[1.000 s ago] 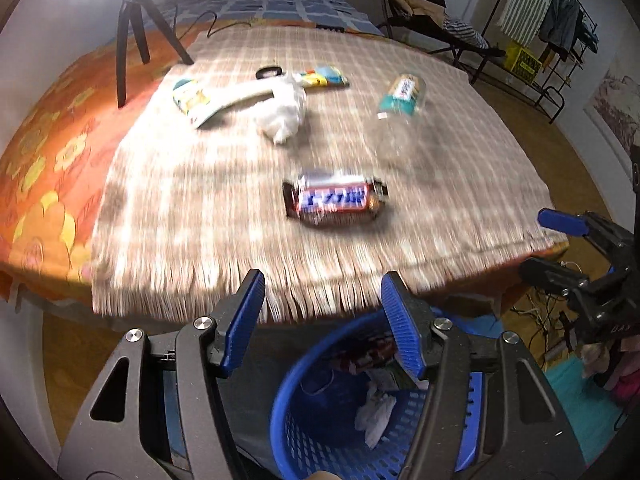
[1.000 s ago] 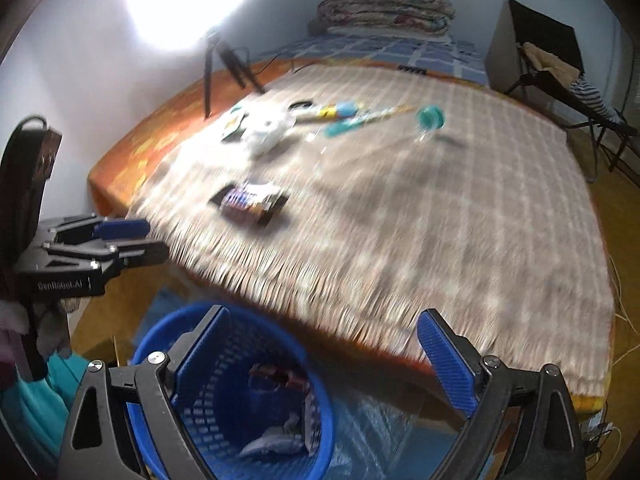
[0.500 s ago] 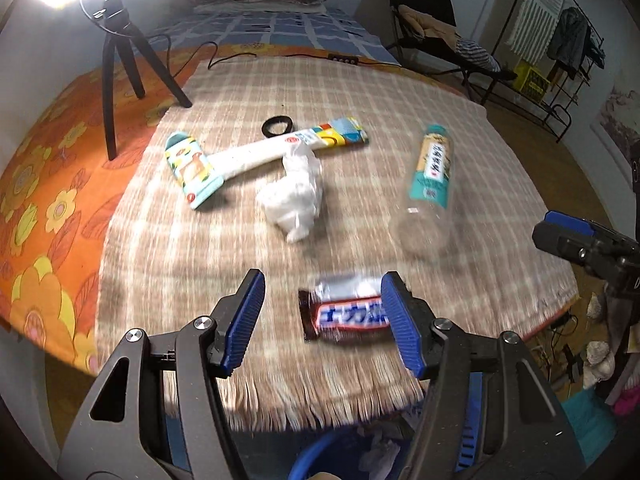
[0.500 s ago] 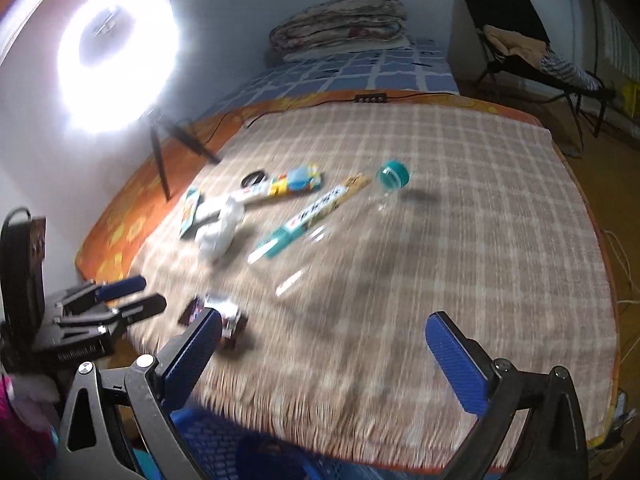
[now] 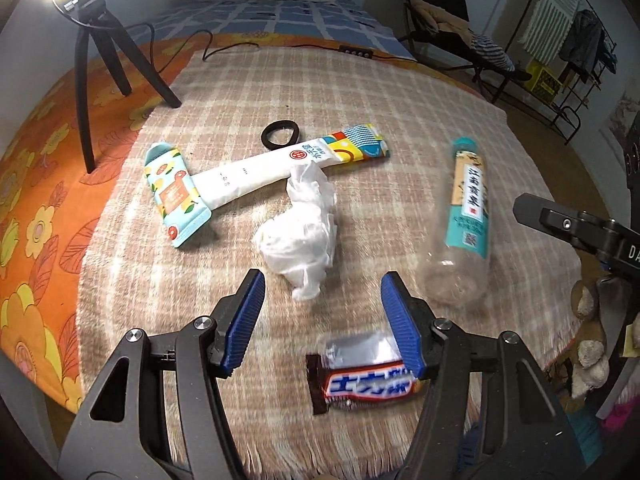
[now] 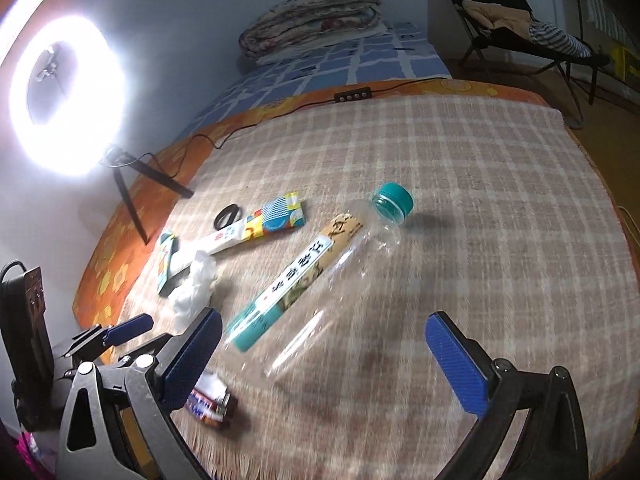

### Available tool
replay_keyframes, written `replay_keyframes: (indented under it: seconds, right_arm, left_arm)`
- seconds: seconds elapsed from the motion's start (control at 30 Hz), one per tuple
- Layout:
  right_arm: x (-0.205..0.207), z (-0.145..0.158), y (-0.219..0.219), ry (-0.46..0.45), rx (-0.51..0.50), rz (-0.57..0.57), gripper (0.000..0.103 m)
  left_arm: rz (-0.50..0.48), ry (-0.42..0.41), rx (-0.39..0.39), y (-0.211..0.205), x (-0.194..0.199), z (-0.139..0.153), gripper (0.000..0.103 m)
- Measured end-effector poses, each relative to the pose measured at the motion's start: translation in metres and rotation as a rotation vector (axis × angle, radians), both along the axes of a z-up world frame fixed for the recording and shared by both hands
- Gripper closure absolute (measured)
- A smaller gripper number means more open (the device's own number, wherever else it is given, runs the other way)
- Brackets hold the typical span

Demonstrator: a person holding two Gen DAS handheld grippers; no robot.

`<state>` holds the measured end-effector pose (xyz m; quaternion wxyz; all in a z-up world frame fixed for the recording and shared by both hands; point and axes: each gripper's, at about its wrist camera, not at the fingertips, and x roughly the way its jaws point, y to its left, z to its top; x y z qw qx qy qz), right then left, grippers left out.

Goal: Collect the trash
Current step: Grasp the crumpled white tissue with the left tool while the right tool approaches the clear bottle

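Trash lies on a plaid cloth (image 5: 360, 92). A candy bar wrapper (image 5: 364, 380) lies near the front edge, under my open, empty left gripper (image 5: 320, 320). A crumpled white tissue (image 5: 300, 236) lies just ahead of it. A clear plastic bottle (image 5: 464, 216) with a teal cap lies to the right. Two colourful wrappers (image 5: 256, 168) lie behind the tissue. My right gripper (image 6: 324, 356) is open and empty, just above the bottle's base (image 6: 320, 280). The candy bar (image 6: 212, 400) shows beside its left finger.
A black hair tie (image 5: 280, 134) lies behind the wrappers. A ring light (image 6: 64, 96) on a black tripod (image 5: 104, 52) stands on the orange floral sheet at the left. A folded blanket (image 6: 312, 16) lies at the back. A chair (image 5: 440, 8) stands at the right.
Both grippers have risen from above the blue basket and moved forward over the cloth. The basket has dropped out of view. The left is now over the candy bar, the right at the bottle.
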<state>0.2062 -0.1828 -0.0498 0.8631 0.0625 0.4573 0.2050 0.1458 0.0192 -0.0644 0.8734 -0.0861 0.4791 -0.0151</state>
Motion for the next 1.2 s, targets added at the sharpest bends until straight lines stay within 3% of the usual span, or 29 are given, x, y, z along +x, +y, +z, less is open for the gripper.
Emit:
replay_keyframes:
  seconds: [0.47,0.8,0.87,1.03,1.2]
  right_arm:
    - [0.033,-0.016,0.02,0.035,-0.027,-0.032,0.0]
    - [0.049,-0.031,0.027,0.105,0.015,-0.037,0.001]
    - [0.05,-0.035,0.028,0.118,0.018,-0.032,0.004]
    - [0.05,-0.041,0.03,0.148,0.023,-0.031,0.023]
    - [0.047,-0.04,0.023,0.143,0.059,-0.041,0.03]
  left_arm:
    - [0.018,0.015,0.011,0.004,0.033,-0.014,0.042]
    - [0.039,0.019,0.024,0.014,0.042,-0.019,0.073]
    - [0.033,0.013,0.035,0.014,0.041,-0.019,0.077]
    - [0.015,-0.005,0.046,0.01,0.036,-0.015,0.083]
    - [-0.003,-0.033,0.066,0.002,0.03,-0.007,0.084]
